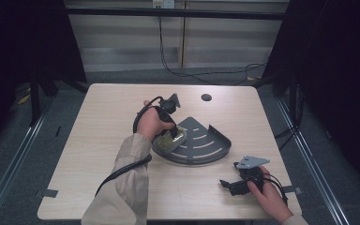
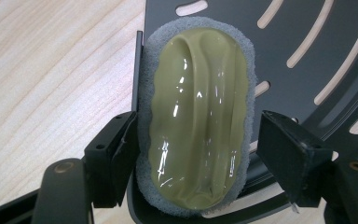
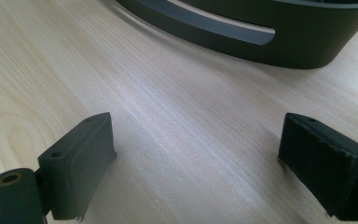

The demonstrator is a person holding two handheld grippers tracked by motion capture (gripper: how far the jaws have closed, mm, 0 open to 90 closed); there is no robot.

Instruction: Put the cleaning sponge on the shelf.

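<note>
An oval scrub sponge (image 2: 196, 116), with a glossy olive-green top on grey foam, lies in the left corner of a dark grey fan-shaped slotted tray (image 2: 317, 56). My left gripper (image 2: 198, 149) points down over it. Its jaws stand on either side of the sponge: the left pad is at the foam's edge and the right pad stands a little clear of it. From above, the sponge (image 1: 174, 139) shows under the left gripper (image 1: 171, 129) in the tray (image 1: 206, 140). My right gripper (image 1: 226, 184) rests low over the table near the front right, open and empty (image 3: 196, 154).
The tray's curved outer wall (image 3: 307, 46) lies just ahead of the right gripper. A round cable hole (image 1: 206, 97) sits in the light wood tabletop (image 1: 98, 140) at the back. Cables trail from both grippers, and there is dark floor around the table.
</note>
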